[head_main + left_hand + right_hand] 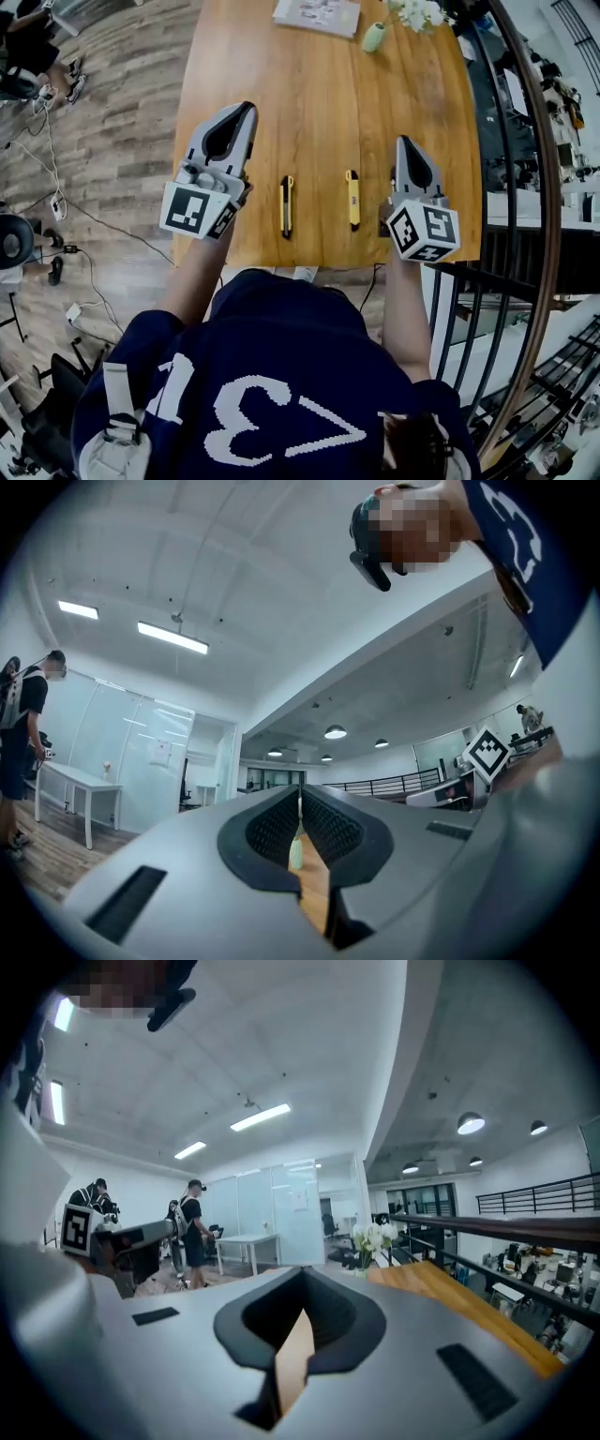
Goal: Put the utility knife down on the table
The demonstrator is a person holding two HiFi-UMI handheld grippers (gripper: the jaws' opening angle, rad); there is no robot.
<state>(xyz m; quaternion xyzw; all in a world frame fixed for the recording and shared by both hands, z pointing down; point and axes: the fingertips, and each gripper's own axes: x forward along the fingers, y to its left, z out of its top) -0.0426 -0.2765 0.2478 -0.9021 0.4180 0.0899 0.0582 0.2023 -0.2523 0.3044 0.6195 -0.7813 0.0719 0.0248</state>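
Two utility knives lie on the wooden table (319,103) near its front edge: a black and yellow one (286,206) and, to its right, a yellow one (352,199). Both lie lengthwise, apart from each other and from both grippers. My left gripper (246,111) hovers left of the knives, raised and pointing about level, jaws shut with nothing between them (300,803). My right gripper (401,141) hovers right of the yellow knife, also shut and holding nothing (302,1283). Neither gripper view shows a knife.
A flat booklet (317,14) and a pale green vase (375,36) with white flowers (419,11) stand at the table's far end. A black railing (525,187) runs along the right side. Cables lie on the floor at left (47,150). People stand in the room (192,1227).
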